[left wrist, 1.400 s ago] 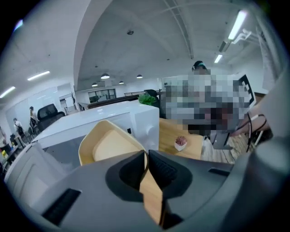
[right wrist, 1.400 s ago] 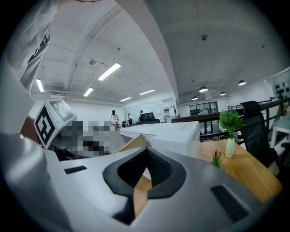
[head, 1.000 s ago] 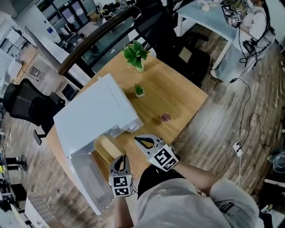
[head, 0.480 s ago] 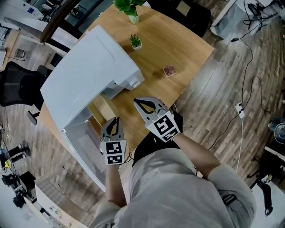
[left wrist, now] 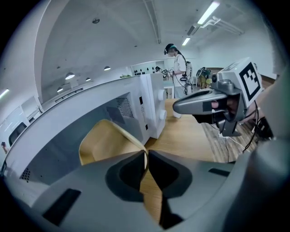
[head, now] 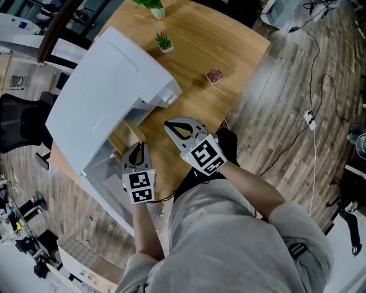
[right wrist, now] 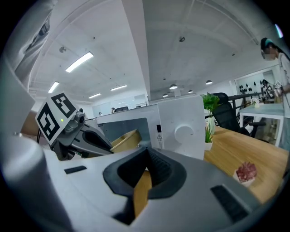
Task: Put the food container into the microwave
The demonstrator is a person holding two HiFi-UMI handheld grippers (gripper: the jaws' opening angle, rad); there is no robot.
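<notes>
The food container [head: 127,137], a tan paper bowl, sits at the mouth of the white microwave [head: 108,94], partly hidden under its top edge. My left gripper [head: 136,149] is shut on the bowl's near rim; in the left gripper view the rim runs between the closed jaw tips [left wrist: 146,156] and the bowl [left wrist: 105,140] tilts toward the cavity. My right gripper [head: 168,123] hovers shut and empty just right of the bowl, in front of the microwave's control panel [right wrist: 181,129]. The right gripper view shows the bowl [right wrist: 124,138] and the left gripper [right wrist: 97,140].
The microwave door [head: 106,186] hangs open toward the table's front left edge. A small potted plant [head: 164,41], a bigger plant [head: 148,4] and a small pink object [head: 214,76] stand on the wooden table [head: 200,51]. An office chair [head: 14,123] is on the left.
The left gripper has carried the bowl a little further toward the microwave opening. The right gripper has kept pace beside it. The head camera has shifted, so the whole scene sits higher.
</notes>
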